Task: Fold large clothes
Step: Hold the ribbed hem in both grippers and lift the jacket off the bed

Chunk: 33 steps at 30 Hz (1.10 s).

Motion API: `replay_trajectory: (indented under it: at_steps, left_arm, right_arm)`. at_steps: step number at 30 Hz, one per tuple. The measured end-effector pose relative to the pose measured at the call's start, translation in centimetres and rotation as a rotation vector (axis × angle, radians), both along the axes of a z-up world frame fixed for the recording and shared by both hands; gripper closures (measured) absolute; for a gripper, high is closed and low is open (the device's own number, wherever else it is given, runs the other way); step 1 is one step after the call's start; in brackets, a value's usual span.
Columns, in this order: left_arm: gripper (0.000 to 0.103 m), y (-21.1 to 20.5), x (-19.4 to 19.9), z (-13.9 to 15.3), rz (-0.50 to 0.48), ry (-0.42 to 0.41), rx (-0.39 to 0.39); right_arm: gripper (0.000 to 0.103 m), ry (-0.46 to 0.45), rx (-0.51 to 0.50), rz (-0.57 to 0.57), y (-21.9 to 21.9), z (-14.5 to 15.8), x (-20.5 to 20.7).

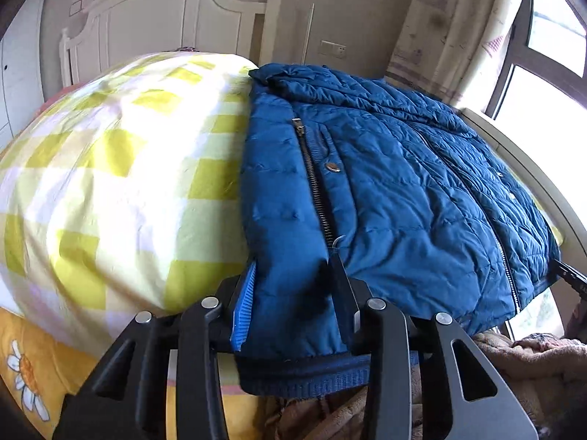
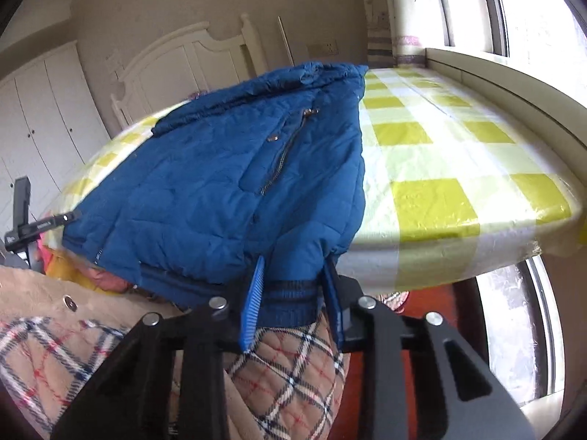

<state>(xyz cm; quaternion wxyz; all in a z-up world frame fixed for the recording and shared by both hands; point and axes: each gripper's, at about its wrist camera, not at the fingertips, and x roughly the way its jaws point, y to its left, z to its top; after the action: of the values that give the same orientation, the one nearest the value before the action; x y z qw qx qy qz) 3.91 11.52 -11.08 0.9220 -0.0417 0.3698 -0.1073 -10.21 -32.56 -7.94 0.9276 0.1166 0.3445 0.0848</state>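
Jacket point(image 1: 385, 183): 1, blue, on checked bed point(image 1: 121, 168) | left gripper point(image 1: 290, 304), right gripper point(image 2: 293, 293): 2, clamping hem

A blue quilted puffer jacket point(image 1: 385, 183) lies spread flat on the bed's yellow-and-white checked sheet point(image 1: 121, 168), collar toward the headboard. Its front shows a metal zipper and snap buttons. The ribbed hem hangs over the bed's near edge, bunched and creased.

jacket point(image 1: 385, 183): blue, quilted | bedsheet point(image 1: 110, 168): yellow-green and white check | blanket point(image 2: 293, 359): tan plaid
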Motion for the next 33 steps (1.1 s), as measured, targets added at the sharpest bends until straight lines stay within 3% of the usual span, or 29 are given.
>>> replay_trajectory:
  at_steps: [1, 3, 4, 5, 10, 13, 14, 15, 16, 17, 19, 21, 23, 26, 27, 30, 31, 33]
  left_arm:
    - [0.066, 0.2, 0.1, -0.1, 0.004, -0.001, -0.008]
    - [0.052, 0.3, 0.1, -0.1, 0.031, -0.005, 0.004]
    - [0.024, 0.5, 0.1, 0.0, 0.046, -0.010, 0.015]
    - [0.004, 0.8, 0.1, 0.0, 0.052, -0.021, 0.013]
    - [0.006, 1.0, 0.8, -0.3, -0.028, -0.003, -0.094]
    - [0.024, -1.0, 0.3, -0.4, -0.090, -0.005, -0.056]
    - [0.033, -1.6, 0.1, -0.5, -0.092, -0.013, -0.001]
    - [0.039, -1.8, -0.1, -0.6, -0.092, -0.017, 0.022]
    - [0.049, -1.6, -0.2, -0.5, -0.094, -0.013, 0.008]
    - [0.067, -0.9, -0.3, -0.1, -0.084, -0.005, -0.031]
    - [0.078, 0.3, -0.7, 0.7, -0.075, -0.008, -0.087]
    - [0.078, 0.9, -1.0, 1.2, -0.083, -0.012, -0.119]
    - [0.078, 0.4, -0.6, 0.7, -0.083, 0.006, -0.074]
    - [0.072, 0.1, 0.0, -0.4, -0.060, 0.019, -0.053]
    - [0.056, -0.1, -0.1, -0.4, -0.052, 0.007, -0.033]
    - [0.032, -0.4, -0.2, -0.7, -0.045, -0.002, 0.035]
    - [0.029, -0.3, -0.3, -0.7, -0.050, -0.002, 0.034]
    - [0.033, -0.5, -0.2, -0.6, -0.070, 0.008, 0.021]
  right_arm:
    - [0.065, 0.011, 0.011, -0.007, -0.2, -0.3, 0.2]
    - [0.044, 0.028, 0.021, -0.037, -0.8, -1.0, 0.4]
    - [0.038, 0.034, 0.035, -0.055, -1.3, -1.4, 0.5]
    - [0.032, 0.037, 0.050, -0.059, -1.6, -1.6, 0.5]
    - [0.030, 0.019, 0.133, -0.026, -2.4, -2.5, 1.2]
    - [0.030, 0.016, 0.245, 0.001, -3.1, -3.6, 2.1]
    - [0.035, 0.008, 0.264, 0.007, -3.2, -3.9, 2.1]
    - [0.052, -0.008, 0.282, 0.025, -3.3, -4.1, 2.0]
    - [0.055, -0.023, 0.290, 0.052, -3.1, -4.0, 1.7]
    - [0.066, -0.032, 0.275, 0.052, -2.9, -3.8, 1.4]
    - [0.076, -0.049, 0.238, 0.073, -2.3, -2.5, 0.4]
    - [0.076, -0.093, 0.218, 0.096, -2.1, -0.7, -0.7]
    - [0.073, -0.124, 0.206, 0.108, -2.1, 0.6, -0.9]
    - [0.054, -0.114, 0.171, 0.094, -1.5, 1.0, 0.4]
    - [0.053, -0.097, 0.146, 0.081, -1.1, 0.6, 1.0]
    - [0.051, -0.096, 0.104, 0.066, -0.2, 0.4, 1.8]
    - [0.052, -0.097, 0.106, 0.064, -0.2, 0.5, 1.9]
    - [0.063, -0.093, 0.092, 0.057, -0.2, 0.5, 1.9]
